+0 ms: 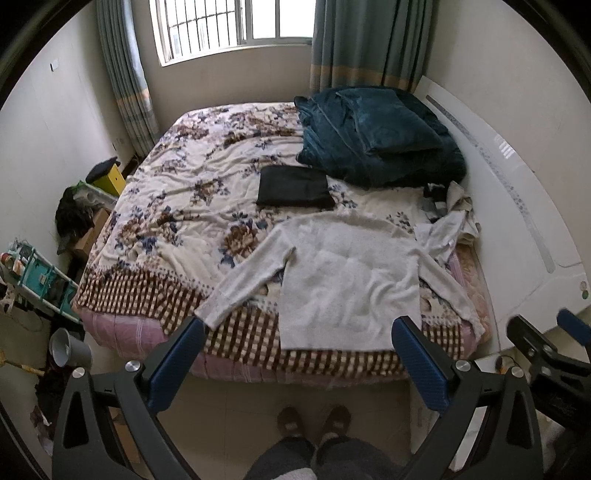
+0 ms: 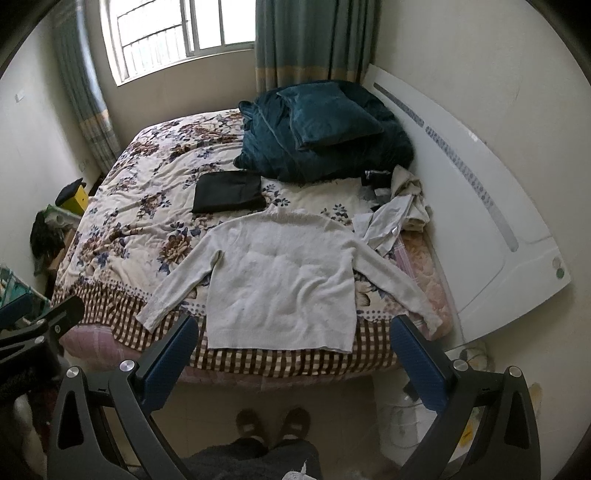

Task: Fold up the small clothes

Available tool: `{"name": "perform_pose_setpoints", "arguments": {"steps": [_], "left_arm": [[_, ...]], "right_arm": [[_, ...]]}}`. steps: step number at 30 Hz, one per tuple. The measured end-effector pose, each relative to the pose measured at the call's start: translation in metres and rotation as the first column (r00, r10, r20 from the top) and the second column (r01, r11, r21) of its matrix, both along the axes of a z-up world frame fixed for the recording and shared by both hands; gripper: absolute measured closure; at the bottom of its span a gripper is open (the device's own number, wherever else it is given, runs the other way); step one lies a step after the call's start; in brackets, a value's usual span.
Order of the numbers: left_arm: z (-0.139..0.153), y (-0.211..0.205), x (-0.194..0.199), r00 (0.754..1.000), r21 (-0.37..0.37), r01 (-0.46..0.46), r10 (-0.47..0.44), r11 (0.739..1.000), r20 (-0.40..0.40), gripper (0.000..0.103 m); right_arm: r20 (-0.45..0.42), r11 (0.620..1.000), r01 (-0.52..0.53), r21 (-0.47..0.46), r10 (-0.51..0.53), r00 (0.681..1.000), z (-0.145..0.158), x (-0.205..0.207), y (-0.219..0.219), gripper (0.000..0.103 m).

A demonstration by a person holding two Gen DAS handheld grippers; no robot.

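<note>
Fingers of both grippers spread wide, nothing held between them. Left gripper (image 1: 299,354) hangs above the floor at the near edge of the bed (image 1: 177,184), its blue finger pads (image 1: 177,369) framing the hem of the white sweater (image 1: 347,280). Right gripper (image 2: 295,354) sits likewise, just off the near bed edge, clear of the cloth.

White sweater (image 2: 280,280) lies flat on the floral blanket (image 2: 147,206), hem toward the near edge, collar toward the far side. Both sleeves spread outward and down: left sleeve angled to the near left over the checked border, right sleeve running to the near right toward the mattress corner. Surface mostly smooth, with light creases across the chest.

Folded black garment (image 2: 229,192) lies just beyond the collar, to the far left of it, apart from the sweater. Teal quilt (image 2: 325,136) with a pillow on top is heaped at the far right. Small pile of pale clothes (image 2: 399,206) rests by the white headboard (image 2: 498,206), right of the sweater's shoulder.

Slippered feet (image 2: 273,424) visible on the floor below. Window (image 1: 236,26) and curtains at the far wall.
</note>
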State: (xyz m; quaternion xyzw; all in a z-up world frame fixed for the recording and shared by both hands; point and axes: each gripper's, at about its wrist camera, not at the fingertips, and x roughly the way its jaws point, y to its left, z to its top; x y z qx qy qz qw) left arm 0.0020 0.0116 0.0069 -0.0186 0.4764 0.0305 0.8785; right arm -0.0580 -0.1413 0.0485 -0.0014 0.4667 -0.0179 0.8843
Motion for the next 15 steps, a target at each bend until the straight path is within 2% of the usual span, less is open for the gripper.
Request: {"name": "perform_pose_setpoints", "arguments": {"steps": [4, 7, 11, 15], "left_arm": [[-0.04, 0.002, 0.038, 1.0, 0.056, -0.004, 0.004, 0.998, 0.003, 0.0], [-0.072, -0.007, 0.072, 1.0, 0.081, 0.004, -0.004, 0.997, 0.0, 0.0], [-0.125, -0.028, 0.124, 0.998, 0.114, 0.011, -0.004, 0.993, -0.06, 0.0], [-0.178, -0.057, 0.172, 0.992, 0.139, 0.031, -0.013, 0.99, -0.127, 0.0]], "right_arm": [[-0.054, 0.994, 0.091, 0.055, -0.088, 0.995, -0.052, 0.027, -0.026, 0.0], [-0.091, 0.978, 0.198, 0.062, -0.192, 0.977, -0.093, 0.052, -0.058, 0.0], [-0.146, 0.934, 0.352, 0.056, -0.341, 0.929, -0.157, 0.089, -0.115, 0.0], [-0.212, 0.877, 0.475, 0.067, -0.453, 0.866, -0.231, 0.135, -0.187, 0.0]]}}
